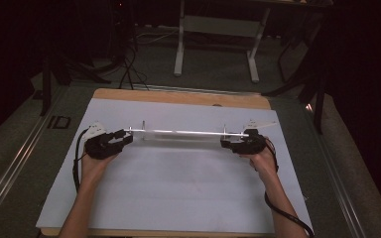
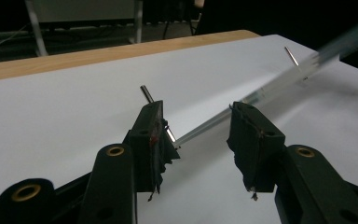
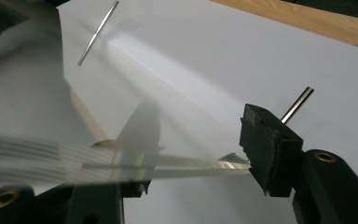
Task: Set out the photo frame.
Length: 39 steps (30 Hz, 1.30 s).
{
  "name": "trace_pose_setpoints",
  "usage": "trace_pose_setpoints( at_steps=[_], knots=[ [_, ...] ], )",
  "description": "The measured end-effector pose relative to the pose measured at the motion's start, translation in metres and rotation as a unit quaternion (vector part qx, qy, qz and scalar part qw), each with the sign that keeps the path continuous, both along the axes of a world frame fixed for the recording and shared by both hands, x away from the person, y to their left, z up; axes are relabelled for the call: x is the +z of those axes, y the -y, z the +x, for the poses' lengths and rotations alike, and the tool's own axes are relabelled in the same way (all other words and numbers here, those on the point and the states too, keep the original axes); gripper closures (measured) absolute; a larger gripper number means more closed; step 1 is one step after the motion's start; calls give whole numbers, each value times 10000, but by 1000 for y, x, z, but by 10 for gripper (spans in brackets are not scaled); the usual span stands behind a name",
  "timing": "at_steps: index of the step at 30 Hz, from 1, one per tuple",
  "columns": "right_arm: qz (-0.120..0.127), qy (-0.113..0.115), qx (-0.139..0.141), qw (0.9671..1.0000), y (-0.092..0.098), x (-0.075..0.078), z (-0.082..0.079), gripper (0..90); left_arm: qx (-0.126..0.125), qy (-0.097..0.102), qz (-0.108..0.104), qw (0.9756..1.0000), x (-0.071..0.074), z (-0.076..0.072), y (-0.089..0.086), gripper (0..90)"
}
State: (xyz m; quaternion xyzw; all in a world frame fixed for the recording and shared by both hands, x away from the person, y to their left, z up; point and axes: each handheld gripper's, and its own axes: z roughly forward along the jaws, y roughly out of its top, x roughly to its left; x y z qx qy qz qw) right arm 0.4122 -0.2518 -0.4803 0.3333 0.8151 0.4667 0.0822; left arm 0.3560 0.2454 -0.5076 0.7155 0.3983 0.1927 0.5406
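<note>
Looking along the left gripper (image 2: 200,135), its two black jaws stand apart, their worn pads ragged at the lower edges. A long clear strip (image 2: 261,91) runs from the gap between them up toward the far right, where it blurs. Its near end lies close against the left-hand jaw's pad (image 2: 157,135); the right-hand pad (image 2: 247,140) is clear of it. A thin metal pin (image 2: 145,92) pokes up just behind the left-hand jaw, and another pin (image 2: 291,56) stands farther off beside the strip. Underneath lies a white sheet (image 2: 65,121) on the wooden table (image 2: 98,55), whose edge shows beyond it.
</note>
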Motion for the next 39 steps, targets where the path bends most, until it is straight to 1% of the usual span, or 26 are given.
trace_pose_setpoints(
  at_steps=[2, 6, 7, 9, 11, 15, 17, 19, 20, 21, 22, 23, 24, 25, 27, 28, 30, 32, 33, 36, 39],
  knots=[
    [17, -25, -4, 10000, 0, 1, 2, 456, -14, 61, -10, 10000, 0, -1, 0, 555],
    [8, -69, 11, 10000, 0, 2, 4, 456, -75, 90, 56, 9999, -1, -2, 0, 548],
    [9, -89, 11, 10000, 0, 3, 5, 456, -243, 122, 103, 9996, -2, -4, 1, 548],
    [16, -138, 3, 9999, 0, 3, 6, 456, -346, 204, 221, 9989, -2, -6, 4, 544],
    [9, -167, 10, 9999, 0, 4, 7, 456, -376, 287, 292, 9985, 0, -6, 8, 534],
    [0, -219, 28, 9998, 0, 5, 10, 456, -489, 422, 382, 9972, 8, 1, 22, 527],
    [-11, -235, 47, 9997, 0, 6, 11, 456, -520, 456, 415, 9967, 11, 6, 29, 530],
    [-20, -267, 69, 9996, 0, 7, 12, 456, -584, 432, 384, 9966, 13, 12, 33, 530],
    [-5, -304, 55, 9995, 0, 7, 14, 456, -565, 428, 409, 9966, 13, 13, 35, 523],
    [9, -278, 34, 9996, 0, 7, 14, 456, -530, 433, 385, 9969, 14, 14, 35, 521],
    [38, -318, 17, 9995, 1, 8, 16, 457, -505, 418, 326, 9973, 14, 16, 35, 522],
    [43, -242, -26, 9997, 1, 9, 16, 458, -476, 414, 247, 9977, 13, 17, 34, 526],
    [65, -239, -59, 9997, 0, 9, 17, 458, -465, 394, 197, 9979, 13, 18, 34, 528],
    [76, -242, -84, 9996, 0, 9, 18, 458, -442, 402, 170, 9981, 13, 20, 34, 529],
    [82, -173, -159, 9997, 0, 9, 18, 455, -403, 384, 129, 9984, 14, 22, 34, 532],
    [102, -153, -233, 9996, -1, 9, 18, 436, -382, 379, 114, 9985, 15, 24, 34, 532],
    [164, -38, -410, 9990, -1, 7, 18, 381, -345, 374, 81, 9987, 15, 26, 34, 535],
    [303, 55, -548, 9980, -1, 3, 17, 379, -292, 380, 58, 9988, 15, 27, 35, 536],
    [345, 178, -592, 9975, -1, 1, 16, 382, -266, 377, 52, 9989, 15, 28, 35, 537],
    [349, 569, -736, 9951, -6, -2, 10, 446, -173, 365, 41, 9992, 15, 31, 36, 537],
    [120, 872, -912, 9919, -13, -1, 7, 454, -30, 369, 54, 9993, 16, 34, 39, 537]
  ],
)
